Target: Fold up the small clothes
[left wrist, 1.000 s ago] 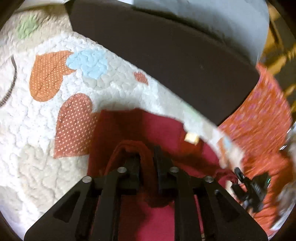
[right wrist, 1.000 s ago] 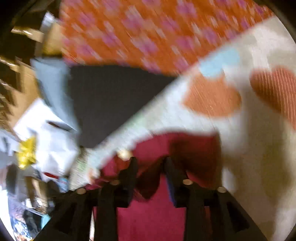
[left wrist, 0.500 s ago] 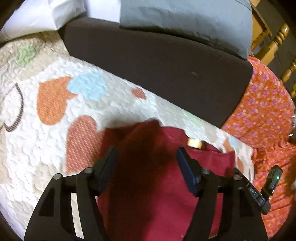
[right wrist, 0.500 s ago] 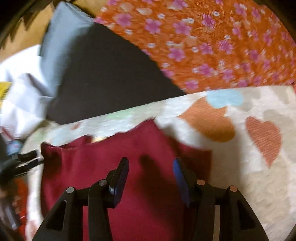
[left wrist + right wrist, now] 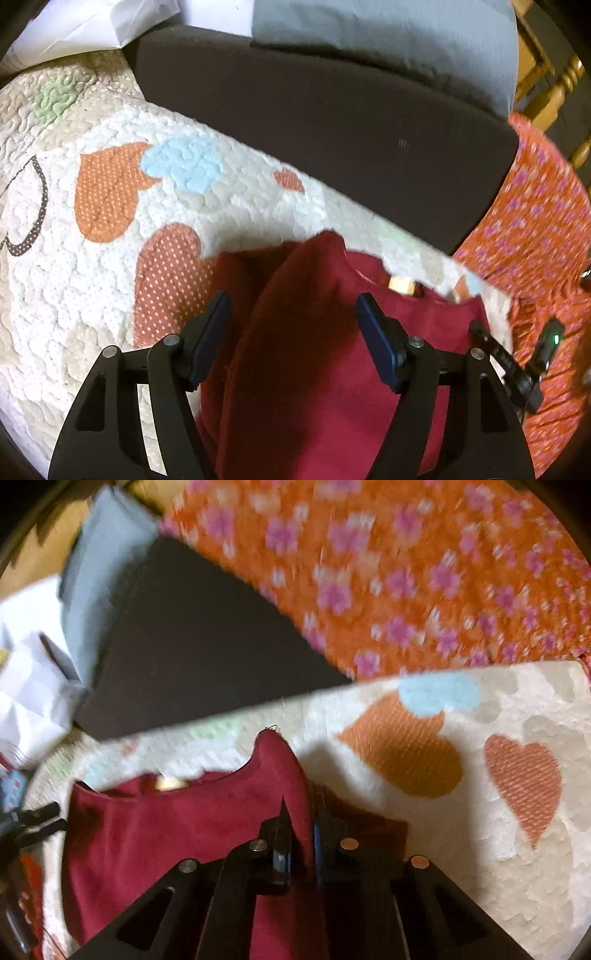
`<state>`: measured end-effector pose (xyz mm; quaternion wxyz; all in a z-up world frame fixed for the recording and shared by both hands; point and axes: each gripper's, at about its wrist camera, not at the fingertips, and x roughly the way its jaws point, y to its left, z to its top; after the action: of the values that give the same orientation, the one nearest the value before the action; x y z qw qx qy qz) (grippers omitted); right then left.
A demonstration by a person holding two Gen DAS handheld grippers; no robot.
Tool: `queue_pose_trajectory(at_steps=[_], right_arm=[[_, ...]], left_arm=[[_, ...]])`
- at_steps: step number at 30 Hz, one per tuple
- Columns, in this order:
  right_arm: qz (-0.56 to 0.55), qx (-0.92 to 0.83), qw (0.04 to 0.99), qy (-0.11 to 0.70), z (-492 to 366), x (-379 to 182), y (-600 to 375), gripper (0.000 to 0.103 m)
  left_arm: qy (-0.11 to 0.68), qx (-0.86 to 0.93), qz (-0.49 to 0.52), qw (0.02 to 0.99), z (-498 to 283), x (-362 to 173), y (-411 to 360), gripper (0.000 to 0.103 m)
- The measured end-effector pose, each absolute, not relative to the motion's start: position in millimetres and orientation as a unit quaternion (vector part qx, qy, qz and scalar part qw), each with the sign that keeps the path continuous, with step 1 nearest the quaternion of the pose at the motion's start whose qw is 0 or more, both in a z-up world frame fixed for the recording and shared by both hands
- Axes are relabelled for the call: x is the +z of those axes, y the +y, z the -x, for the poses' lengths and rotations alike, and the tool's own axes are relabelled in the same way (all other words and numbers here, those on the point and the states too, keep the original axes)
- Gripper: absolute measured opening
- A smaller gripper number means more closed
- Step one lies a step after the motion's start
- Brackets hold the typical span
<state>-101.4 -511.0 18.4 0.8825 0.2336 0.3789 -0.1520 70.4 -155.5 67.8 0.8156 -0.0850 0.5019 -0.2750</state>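
A small dark red garment [image 5: 317,350] lies on a white quilt with heart patches [image 5: 74,277]. A tan label shows at its neckline [image 5: 400,284]. My left gripper [image 5: 293,325] is open, its blue-padded fingers spread either side of a raised fold of the red cloth without pinching it. In the right wrist view the same red garment [image 5: 166,830] lies on the quilt [image 5: 480,867], and my right gripper [image 5: 301,834] is shut on a raised edge of it near the shoulder.
A dark brown cushion [image 5: 332,110] and a grey pillow [image 5: 388,33] lie beyond the quilt. An orange flowered cloth [image 5: 535,221] lies to the right; it also shows in the right wrist view [image 5: 406,572]. White papers [image 5: 29,686] lie at far left.
Both grippers let go of the red cloth half a second ago. Since then the left has stayed open, and the right has closed again on the garment's edge.
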Motion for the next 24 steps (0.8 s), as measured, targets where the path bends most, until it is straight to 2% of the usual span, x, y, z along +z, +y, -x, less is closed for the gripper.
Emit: queue_pose_trajectory(at_steps=[2,4,6,11,14,18,21,24], right_arm=[[-0.237,-0.158,0.871,0.401,94.2,10.0,-511.4,0.010],[-0.253,-0.172,0.873,0.380,105.6,19.8,-512.6,0.020],[-0.250,-0.186,0.881,0.356,119.1,37.1,-506.2,0.025],[-0.213,-0.110,0.899,0.365,111.9,51.3,-467.6,0.026],[-0.185,-0.115,0.893,0.394,91.3,34.4,-455.3,0.026],[-0.224,-0.153,0.876,0.398,78.2,7.1,-476.3,0.026],[-0.195,-0.165,0.871,0.420,70.0,16.8,-468.2,0.026],[-0.198,-0.133,0.882,0.406,69.4,34.5,-453.5,0.026]], left_arm=[[0.504,-0.269,0.069,0.818,-68.7,61.3,-160.5,0.070],[0.506,-0.259,0.056,0.821,-67.8,56.6,-162.4,0.070],[0.502,-0.257,0.047,0.825,-67.9,55.0,-164.5,0.070],[0.498,-0.238,0.044,0.833,-75.1,47.3,-169.6,0.070],[0.509,-0.224,0.036,0.830,-80.3,36.3,-172.9,0.070],[0.511,-0.218,0.021,0.831,-84.1,29.8,-176.2,0.070],[0.513,-0.214,0.031,0.831,-86.8,28.4,-174.9,0.072],[0.513,-0.210,0.030,0.832,-85.5,29.0,-174.2,0.072]])
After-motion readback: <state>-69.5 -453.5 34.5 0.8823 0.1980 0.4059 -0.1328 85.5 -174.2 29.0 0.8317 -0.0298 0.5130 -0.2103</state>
